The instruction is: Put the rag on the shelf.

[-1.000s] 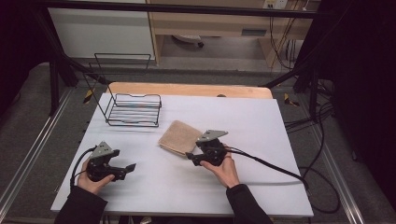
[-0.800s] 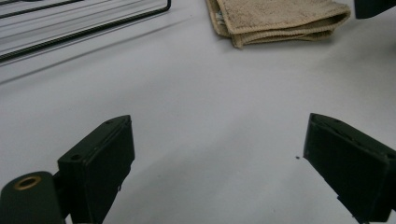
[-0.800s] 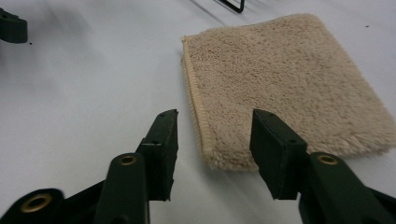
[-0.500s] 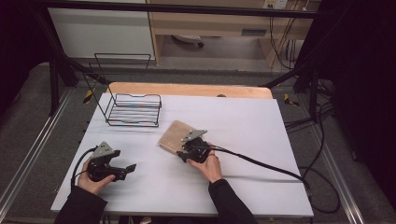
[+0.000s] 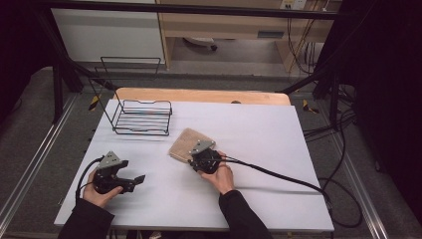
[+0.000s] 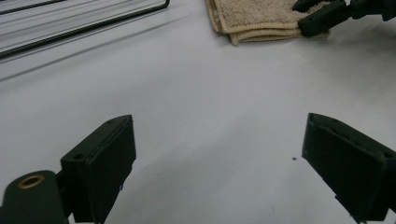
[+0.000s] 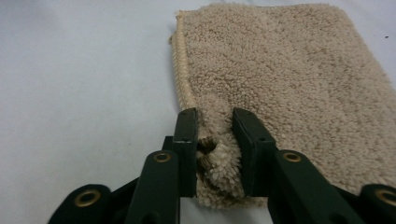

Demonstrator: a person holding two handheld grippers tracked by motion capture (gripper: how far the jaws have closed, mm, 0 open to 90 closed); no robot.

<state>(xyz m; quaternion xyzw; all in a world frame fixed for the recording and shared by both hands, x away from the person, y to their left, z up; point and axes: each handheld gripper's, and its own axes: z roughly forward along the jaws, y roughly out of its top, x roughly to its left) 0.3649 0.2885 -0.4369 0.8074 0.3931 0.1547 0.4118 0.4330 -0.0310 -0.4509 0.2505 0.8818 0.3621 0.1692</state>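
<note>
A folded beige towel [image 5: 183, 144] lies on the white table [image 5: 249, 129] near its middle. In the right gripper view the towel [image 7: 285, 74] stretches away from me, and my right gripper [image 7: 215, 135] is shut on a bunched fold at its near edge. From above, that right gripper [image 5: 195, 158] sits at the towel's near right corner. My left gripper [image 5: 133, 180] rests low at the table's front left, open and holding nothing. In the left gripper view its two jaws stand wide apart over bare table, with the towel [image 6: 254, 18] and the other gripper's jaw far off at the top.
A black wire basket [image 5: 142, 117] stands at the table's back left, and its rim [image 6: 84, 28] crosses the top left of the left gripper view. A black cable [image 5: 278, 177] trails right from the right gripper. A wooden board [image 5: 199, 94] borders the table's far edge.
My right gripper has slid left along the towel's near edge, from its right corner toward its middle, and now pinches a fold. The left gripper has stayed put.
</note>
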